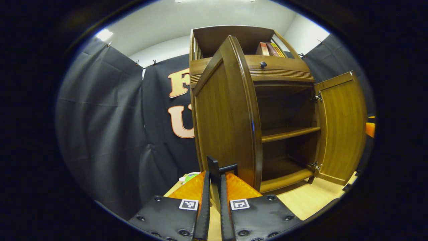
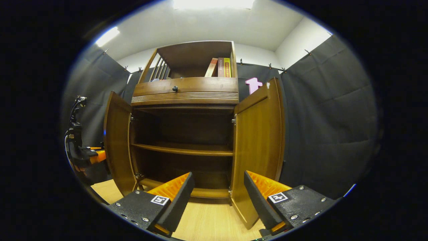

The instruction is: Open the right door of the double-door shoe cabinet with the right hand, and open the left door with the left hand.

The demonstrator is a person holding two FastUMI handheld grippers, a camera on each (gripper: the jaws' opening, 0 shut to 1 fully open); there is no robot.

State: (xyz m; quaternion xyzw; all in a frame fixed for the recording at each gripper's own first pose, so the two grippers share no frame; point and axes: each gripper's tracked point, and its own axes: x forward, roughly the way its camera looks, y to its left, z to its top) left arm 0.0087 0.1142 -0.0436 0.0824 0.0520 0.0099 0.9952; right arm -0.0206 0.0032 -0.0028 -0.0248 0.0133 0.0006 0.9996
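Left gripper view: your left gripper point(image 1: 214, 187) is clamped on the left door point(image 1: 227, 113) handle point(image 1: 219, 167); the right door point(image 2: 259, 147) stands open, right gripper point(image 2: 217, 197) apart. Rigid hinged wood, likely light; hold the handle.

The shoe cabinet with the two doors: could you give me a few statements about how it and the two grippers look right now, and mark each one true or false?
1. Both doors of the shoe cabinet stand open. True: the left door and the right door are both swung out.
2. The right gripper is clamped on the right door. False: its jaws are wide apart and hold nothing.
3. The left gripper is closed on a dark handle at the left door's edge. True.
4. The shelves behind the doors are packed with shoes. False: they look bare.
5. Books stand in the open top compartment. True.
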